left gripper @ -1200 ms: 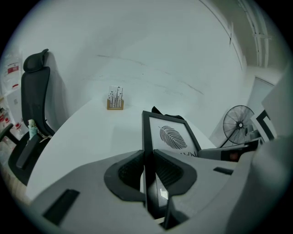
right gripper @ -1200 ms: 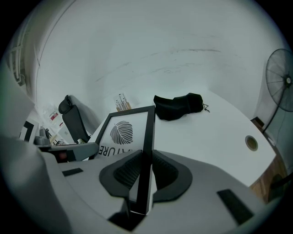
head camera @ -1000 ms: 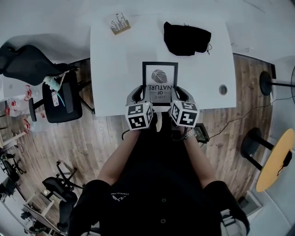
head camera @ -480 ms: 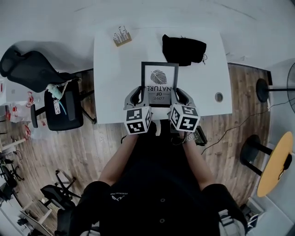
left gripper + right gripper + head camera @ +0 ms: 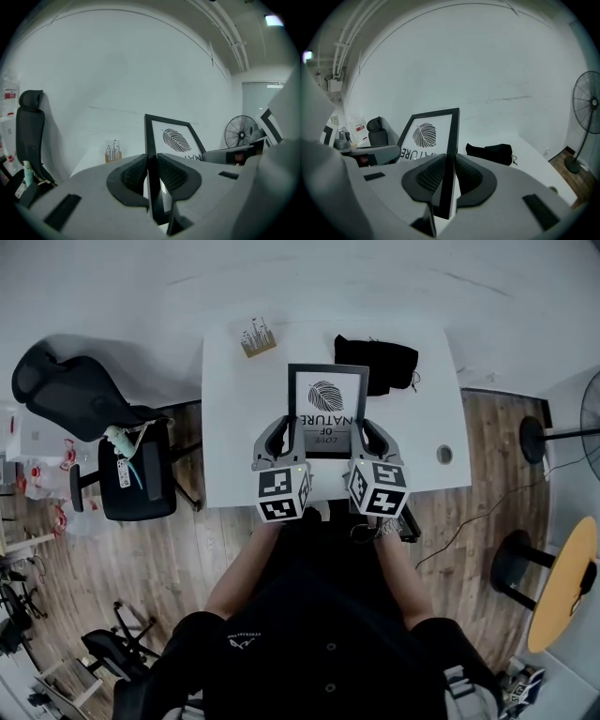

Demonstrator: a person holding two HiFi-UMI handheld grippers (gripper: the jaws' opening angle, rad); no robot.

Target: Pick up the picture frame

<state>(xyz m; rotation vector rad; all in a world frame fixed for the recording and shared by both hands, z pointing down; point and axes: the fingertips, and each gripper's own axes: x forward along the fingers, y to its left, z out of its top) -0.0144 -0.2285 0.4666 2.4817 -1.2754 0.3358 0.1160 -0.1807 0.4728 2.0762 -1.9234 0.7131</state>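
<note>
Near the far left corner of the white table (image 5: pixel 234 427) stands a small wooden holder (image 5: pixel 255 337) with thin dark sprigs rising from it. A black pouch (image 5: pixel 380 362) lies at the far right, and no view shows what it holds. The picture frame (image 5: pixel 326 411), black-edged with a leaf print, is held over the middle of the table. The left gripper (image 5: pixel 289 435) is clamped on its left edge and the right gripper (image 5: pixel 361 432) on its right edge. In the head view the frame's far edge overlaps the pouch. The left gripper view shows the jaws of the left gripper (image 5: pixel 150 176) pressed on the frame's rail (image 5: pixel 151 140), the holder (image 5: pixel 112 153) beyond, a black chair (image 5: pixel 28 131) and a fan (image 5: pixel 240 132). The right gripper view shows the right gripper (image 5: pixel 449 176) pinching the opposite rail (image 5: pixel 451 140), with the pouch (image 5: pixel 490 153) just past it.
</note>
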